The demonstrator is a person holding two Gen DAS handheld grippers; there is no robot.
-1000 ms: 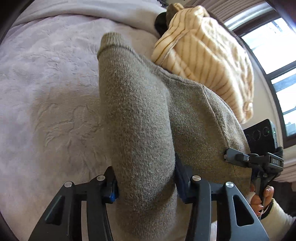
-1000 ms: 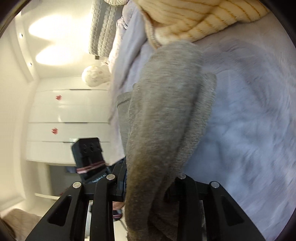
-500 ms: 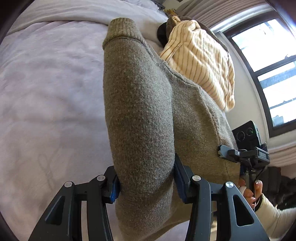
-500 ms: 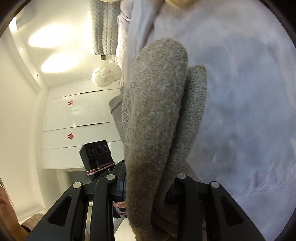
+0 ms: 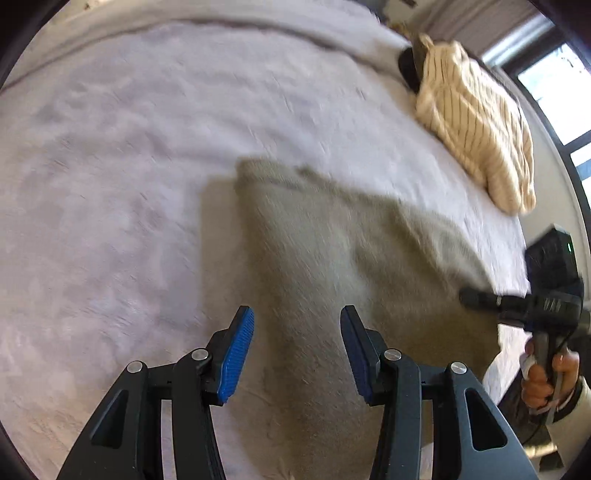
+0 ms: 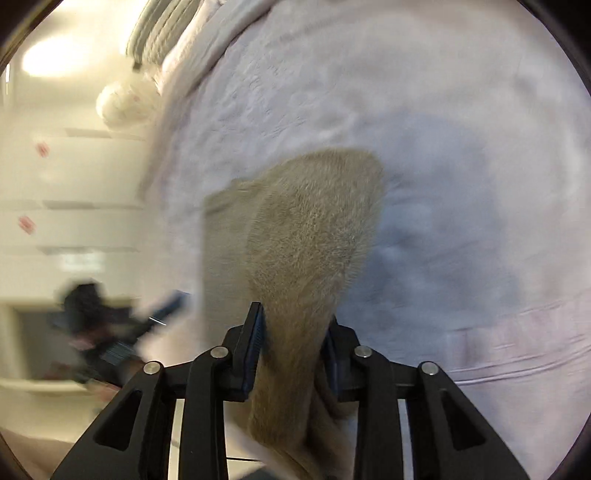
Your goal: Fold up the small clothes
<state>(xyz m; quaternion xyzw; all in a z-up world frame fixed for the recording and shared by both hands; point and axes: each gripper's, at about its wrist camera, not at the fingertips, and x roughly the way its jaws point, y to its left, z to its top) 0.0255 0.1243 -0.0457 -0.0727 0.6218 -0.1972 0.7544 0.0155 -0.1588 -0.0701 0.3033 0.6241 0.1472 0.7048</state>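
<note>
A grey-brown knitted garment (image 5: 332,251) lies spread on the pale lilac bedspread (image 5: 110,166), blurred by motion. My left gripper (image 5: 297,332) is open just above its near part and holds nothing. My right gripper (image 6: 293,338) is shut on a bunched edge of the same garment (image 6: 314,229), which hangs forward from the jaws onto the bed. The right gripper also shows in the left wrist view (image 5: 517,302), at the garment's right edge.
A cream striped knitted garment (image 5: 476,122) lies heaped at the bed's far right, near a window (image 5: 561,92). A pillow (image 6: 159,33) and white cupboards (image 6: 74,203) lie to the left of the bed.
My left gripper has opened and let go of the grey-brown garment, which has dropped flat onto the bed. My right gripper has lowered, still holding its edge.
</note>
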